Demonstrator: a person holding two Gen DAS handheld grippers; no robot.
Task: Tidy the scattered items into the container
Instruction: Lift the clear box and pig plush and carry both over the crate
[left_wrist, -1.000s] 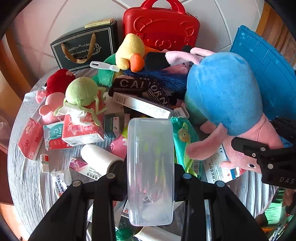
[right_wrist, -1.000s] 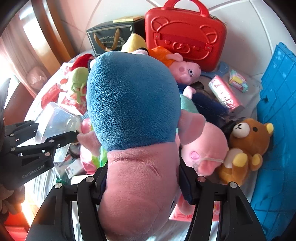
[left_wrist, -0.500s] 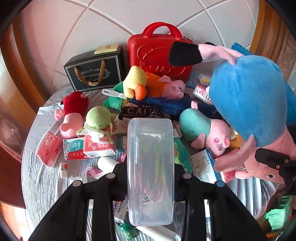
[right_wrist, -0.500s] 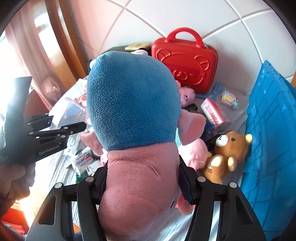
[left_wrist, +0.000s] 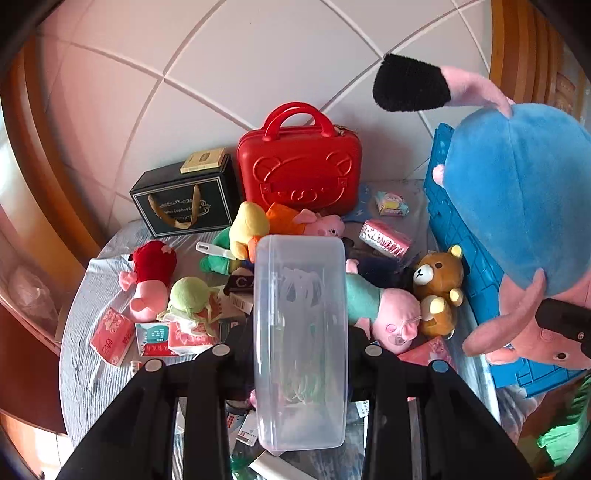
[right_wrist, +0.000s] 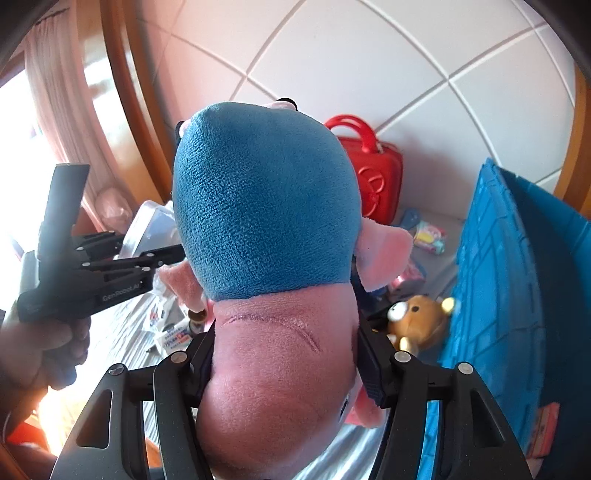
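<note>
The left tool (left_wrist: 300, 354) is clenched on a clear box (left_wrist: 301, 339), which stands lengthwise between its fingers and juts out past their tips. The right tool (right_wrist: 284, 354) grips a big pig plush (right_wrist: 266, 229) by its pink head, the blue body pointing away from the tool and black-tipped legs at the far end. Both loads hang in the air above the bench (left_wrist: 85, 369).

Just right of the right tool, and beside the plush, stands the blue crate (right_wrist: 491, 280), the likely container; its inside is mostly hidden, so what it holds cannot be told. Only a pink packet (right_wrist: 546, 424) shows low against its wall.

Below and beyond the left tool the bench is crowded: a small pig (left_wrist: 384, 314), a bear (left_wrist: 436, 284), a green toy (left_wrist: 190, 295), a red toy (left_wrist: 151, 273), a duck (left_wrist: 247, 229), tissue packs (left_wrist: 110, 336), and a red case (left_wrist: 299, 173) and black bag (left_wrist: 184, 203) at the far wall.

Judged from this, the tidying is in an early stage: two items are lifted but not yet dropped in, and most of the scatter remains to be collected.
</note>
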